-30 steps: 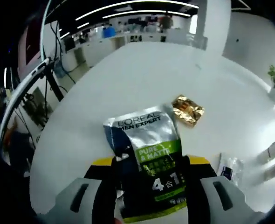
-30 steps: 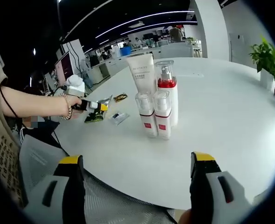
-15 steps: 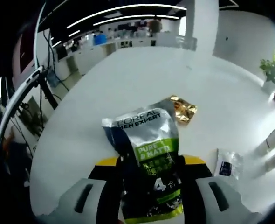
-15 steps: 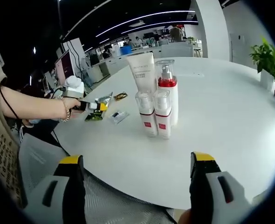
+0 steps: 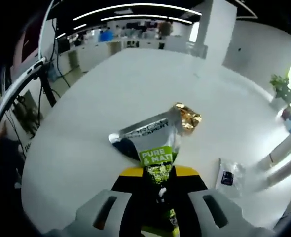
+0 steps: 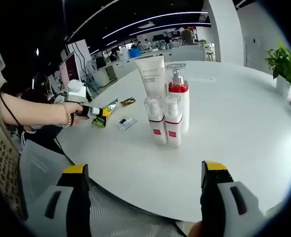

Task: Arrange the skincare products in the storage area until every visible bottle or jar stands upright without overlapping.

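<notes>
L'Oréal Men Expert sachet (image 5: 153, 148) sits lower centre of the left gripper view, long axis running up-frame, pinched in the left hand-held gripper (image 5: 158, 180). Gold packet (image 5: 186, 117) lies just beyond on the white worktop (image 5: 111, 89). Right hand-held gripper (image 6: 143, 185) gapes wide, empty, before four upright bottles (image 6: 166, 106).

I'm working in a big open-plan office. I see a broad round white table (image 6: 244, 128) in front of me, and beyond it long rows of white desks with monitors (image 6: 172, 49) where people sit or stand. Long white strip lights (image 5: 135, 7) run across a dark ceiling. A thick white square pillar (image 5: 212, 27) rises behind the table, and a green potted plant (image 6: 282, 61) stands at the table's far edge.
</notes>
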### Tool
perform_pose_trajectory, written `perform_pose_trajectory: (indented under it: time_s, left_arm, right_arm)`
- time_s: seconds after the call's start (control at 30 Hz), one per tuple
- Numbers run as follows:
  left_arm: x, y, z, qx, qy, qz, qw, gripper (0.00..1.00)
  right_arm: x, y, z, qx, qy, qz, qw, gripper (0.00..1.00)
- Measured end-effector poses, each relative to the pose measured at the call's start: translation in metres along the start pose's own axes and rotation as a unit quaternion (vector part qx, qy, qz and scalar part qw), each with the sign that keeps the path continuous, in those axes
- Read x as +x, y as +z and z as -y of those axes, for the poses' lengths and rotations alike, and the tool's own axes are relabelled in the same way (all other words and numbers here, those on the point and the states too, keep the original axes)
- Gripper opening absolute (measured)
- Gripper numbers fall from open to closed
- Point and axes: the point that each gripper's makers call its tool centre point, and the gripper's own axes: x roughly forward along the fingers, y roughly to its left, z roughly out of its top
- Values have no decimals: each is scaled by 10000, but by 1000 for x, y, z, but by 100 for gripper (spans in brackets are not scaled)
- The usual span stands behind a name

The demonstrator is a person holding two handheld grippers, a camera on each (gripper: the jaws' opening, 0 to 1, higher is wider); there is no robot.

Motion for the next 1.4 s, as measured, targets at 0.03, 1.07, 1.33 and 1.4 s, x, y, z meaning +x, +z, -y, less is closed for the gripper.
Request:
perform_pose_trajectory:
  time_s: [0.03,1.07,1.33,1.4]
  left_arm:
    - [-2,-1,2,13,-34,-2,10000,15]
    - [-119,16,99,1208,-1885,717,9720,15]
    - [-151,23,122,1404,-2219,956,9602,15]
    - [-159,24,126,1549,-2256,1028,9563,15]
  right_arm:
    - [0,0,0,-4,5,5,10000,94]
    - [-2,7,-21,-363,467,195,9981,87]
    - [-4,12,-25,-454,580,356,9967,83]
    - [-6,15,-29,-427,672,445,9958,78]
